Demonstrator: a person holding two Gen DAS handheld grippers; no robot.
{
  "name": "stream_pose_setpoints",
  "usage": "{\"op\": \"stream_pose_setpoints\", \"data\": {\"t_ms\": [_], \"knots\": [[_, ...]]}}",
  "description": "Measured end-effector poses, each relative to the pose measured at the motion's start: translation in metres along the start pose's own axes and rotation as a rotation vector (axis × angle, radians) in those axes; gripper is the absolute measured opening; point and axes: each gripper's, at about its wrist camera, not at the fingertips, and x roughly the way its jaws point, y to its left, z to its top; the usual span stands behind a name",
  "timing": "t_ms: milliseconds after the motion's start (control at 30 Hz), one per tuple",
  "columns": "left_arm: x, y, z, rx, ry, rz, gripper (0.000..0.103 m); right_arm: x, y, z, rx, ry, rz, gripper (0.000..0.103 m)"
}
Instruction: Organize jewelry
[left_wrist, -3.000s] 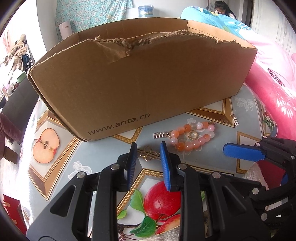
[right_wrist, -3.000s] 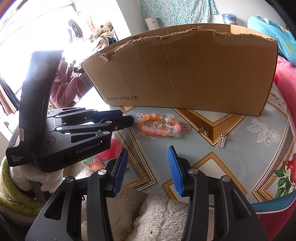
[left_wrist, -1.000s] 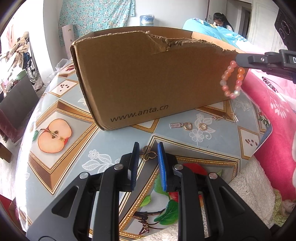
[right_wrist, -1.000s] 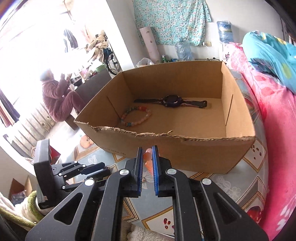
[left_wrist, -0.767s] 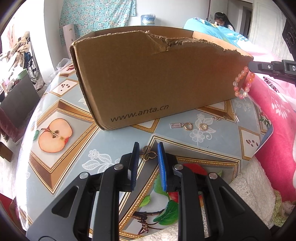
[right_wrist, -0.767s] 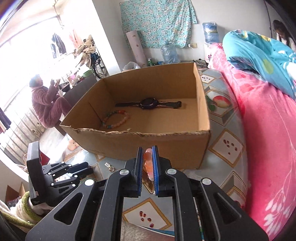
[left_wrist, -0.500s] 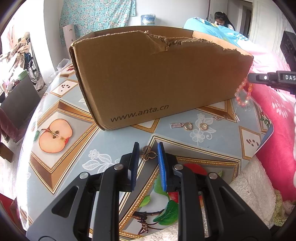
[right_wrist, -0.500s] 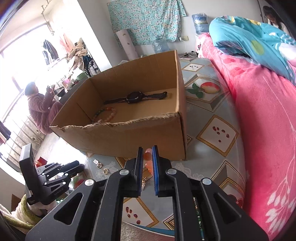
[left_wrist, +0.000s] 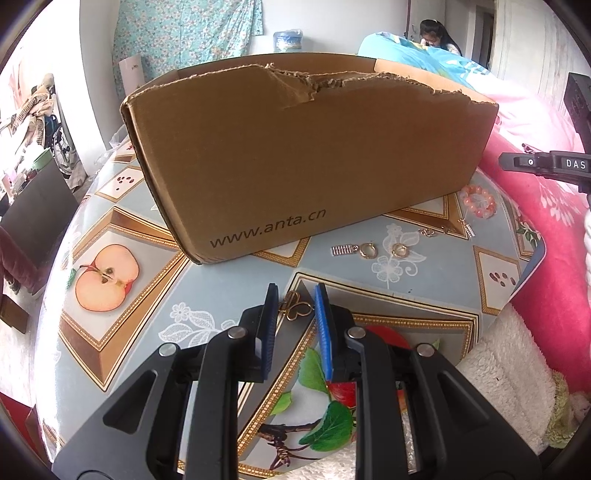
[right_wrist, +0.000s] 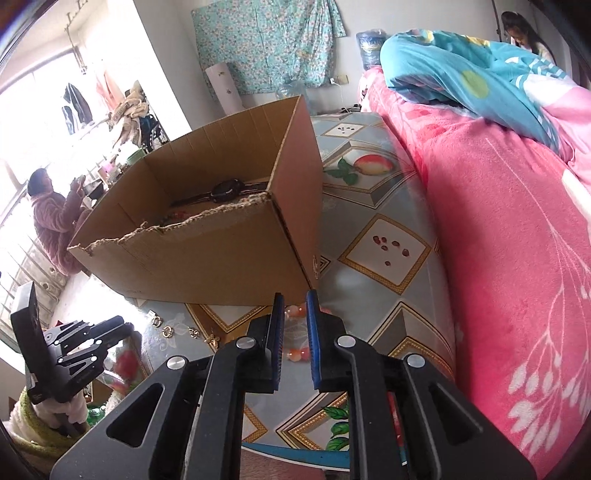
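Bracelet (left_wrist: 479, 202) lies on the tabletop (left_wrist: 229, 295) right of centre, just outside the box (left_wrist: 295, 147) corner. Above it the right fingers (right_wrist: 312, 325) hover barely parted and empty. They should pinch one bead squarely and clear the torn rim before letting go. Whether the left fingers (left_wrist: 271, 314) grip the gold charm (left_wrist: 295, 310) between them is unclear.

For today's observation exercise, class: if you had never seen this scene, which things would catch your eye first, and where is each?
The big brown cardboard box with a torn rim fills the middle of the fruit-patterned tablecloth. A pink and orange bead bracelet lies on the cloth by the box's right corner. Nearer, a small gold clover-shaped trinket lies between the blue pads of the left gripper.
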Motion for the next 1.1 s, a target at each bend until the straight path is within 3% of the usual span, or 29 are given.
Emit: {"op": "stream_pose_setpoints", "data": {"t_ms": [33,267,333,367,400,433,800,1100], "knots": [[0.0,-0.001,0.001,0.003,0.002,-0.006,0.004,-0.001,0.003,-0.001,-0.007,-0.004,0.013,0.013],[-0.004,0.001,0.004,-0.021,0.017,-0.007,0.004,0.003,0.037,-0.011,-0.088,0.015,0.082,0.013],[-0.011,0.003,0.004,-0.031,0.01,-0.007,0.007,0.005,0.045,-0.016,-0.088,0.032,0.119,0.013],[-0.013,0.004,0.004,-0.036,0.011,-0.01,0.011,0.008,0.049,-0.018,-0.085,0.044,0.141,0.02],[-0.014,0.004,0.004,-0.039,0.011,-0.006,0.02,0.011,0.053,-0.02,-0.083,0.054,0.161,0.028],[-0.015,0.004,0.003,-0.04,0.011,0.003,0.027,0.014,0.058,-0.023,-0.082,0.062,0.177,0.029],[0.004,0.001,0.01,-0.147,0.086,0.026,0.027,0.033,0.099,-0.037,-0.117,0.113,0.268,0.029],[0.011,-0.024,0.016,-0.195,0.096,0.183,0.027,0.035,0.093,-0.038,-0.105,0.099,0.257,0.029]]}}
